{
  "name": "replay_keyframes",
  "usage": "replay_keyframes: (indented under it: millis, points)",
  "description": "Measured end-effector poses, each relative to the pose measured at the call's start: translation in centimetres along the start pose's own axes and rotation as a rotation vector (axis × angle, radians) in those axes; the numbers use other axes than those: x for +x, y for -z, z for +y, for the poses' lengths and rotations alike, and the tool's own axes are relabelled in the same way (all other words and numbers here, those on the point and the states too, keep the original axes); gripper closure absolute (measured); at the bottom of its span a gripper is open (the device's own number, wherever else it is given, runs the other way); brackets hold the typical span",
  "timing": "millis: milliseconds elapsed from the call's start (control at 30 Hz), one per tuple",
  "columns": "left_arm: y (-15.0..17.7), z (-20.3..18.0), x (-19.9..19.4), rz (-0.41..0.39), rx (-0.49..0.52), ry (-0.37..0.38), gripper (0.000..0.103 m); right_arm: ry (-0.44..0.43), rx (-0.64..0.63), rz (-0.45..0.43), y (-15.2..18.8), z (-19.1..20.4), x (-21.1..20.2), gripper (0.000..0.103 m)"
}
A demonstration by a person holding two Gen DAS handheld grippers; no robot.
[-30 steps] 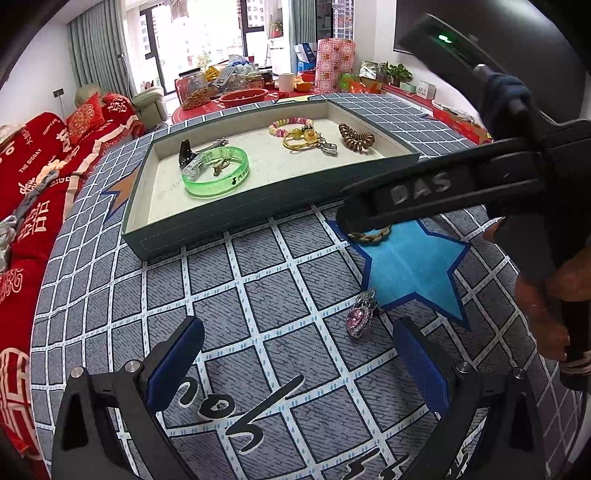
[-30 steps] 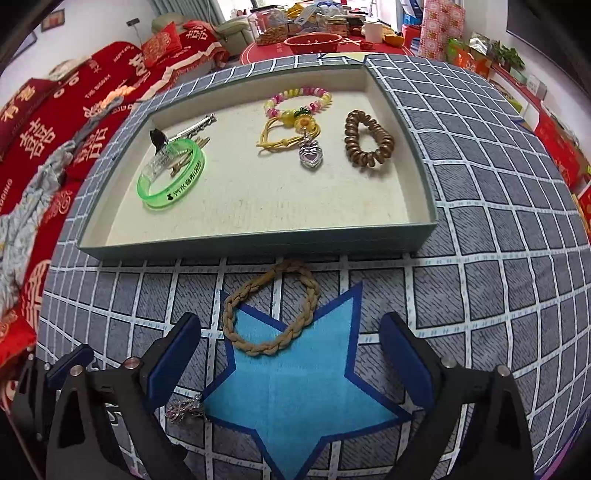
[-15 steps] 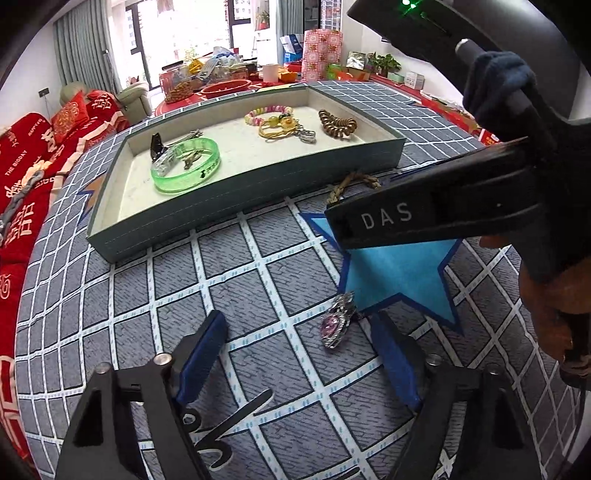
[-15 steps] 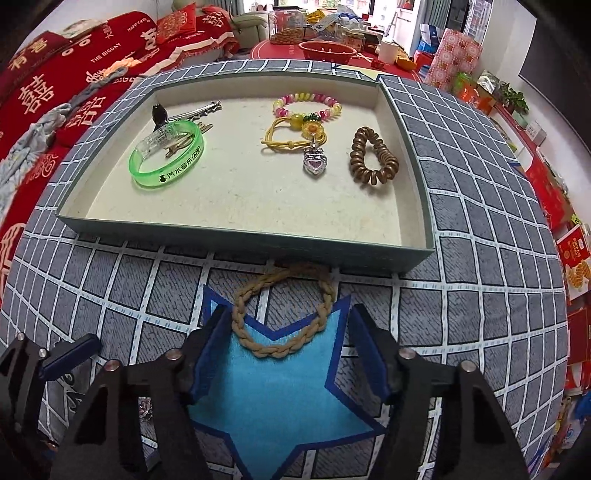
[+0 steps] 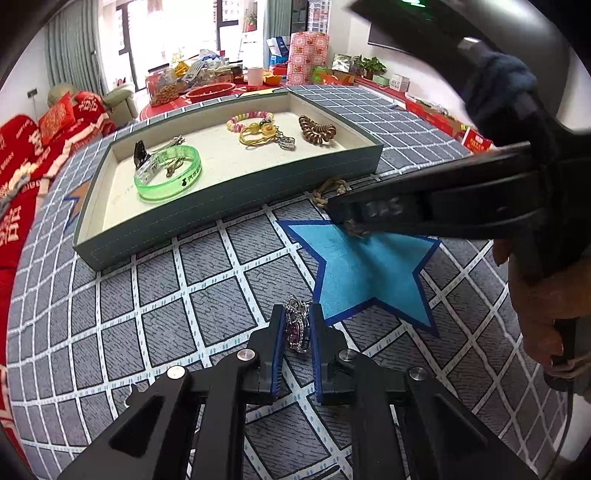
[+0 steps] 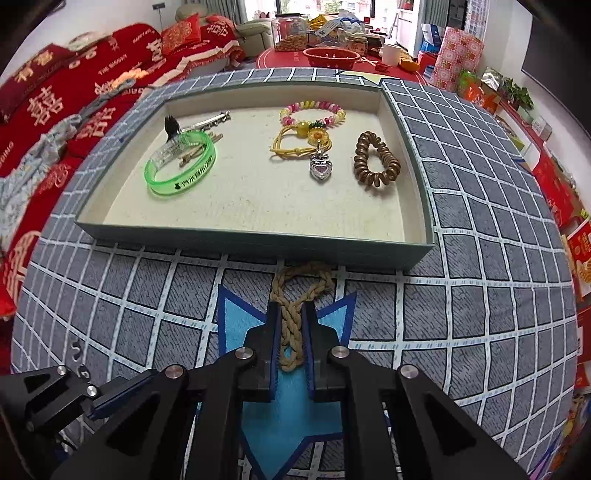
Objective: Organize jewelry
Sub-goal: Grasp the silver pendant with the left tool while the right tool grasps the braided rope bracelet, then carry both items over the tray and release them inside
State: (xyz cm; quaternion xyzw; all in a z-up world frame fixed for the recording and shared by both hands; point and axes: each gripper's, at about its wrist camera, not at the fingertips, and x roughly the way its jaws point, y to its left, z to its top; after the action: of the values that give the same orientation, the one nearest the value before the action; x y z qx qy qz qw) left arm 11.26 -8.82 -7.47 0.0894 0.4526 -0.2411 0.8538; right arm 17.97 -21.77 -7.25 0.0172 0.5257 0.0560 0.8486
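From the left wrist, the left gripper [image 5: 297, 325] is closing on a purple pendant [image 5: 296, 329] lying on the patterned cloth [image 5: 155, 295], while from the right wrist the right gripper [image 6: 291, 334] pinches a braided cord bracelet [image 6: 291, 314] just outside the tray [image 6: 258, 243], both apparently bound for it.

A grey cloth [image 6: 480, 258] with a white grid and a blue star [image 5: 369, 266] covers the worktop; red bedding [image 6: 55, 99] with pale lettering lies to the left; beyond, a red-clothed round table [image 6: 295, 61] carries jars and a red bowl; grey curtains [image 5: 70, 55] flank bright windows [image 5: 166, 29]; a pale armchair [image 5: 120, 101] sits below them.
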Motion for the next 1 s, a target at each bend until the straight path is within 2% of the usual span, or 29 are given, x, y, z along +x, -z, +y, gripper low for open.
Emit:
replay_keyframes:
  millis: [233,600,1000]
  points:
    - [-0.4,0.9,-1.4,-0.035,-0.040,0.028,0.077,-0.043,0.035,-0.060,0.3,-1.2,-2.5,0.092]
    - [-1.3,3.3,-3.7,-0.087,-0.083,0.008,0.077,-0.112,0.094,-0.098,0.8,-2.1,-4.9,0.092]
    - [-5.1,8.5,-4.3,-0.152,-0.146,-0.046,0.077,-0.120,0.078,-0.132,-3.0,-1.4,-5.8,0.092]
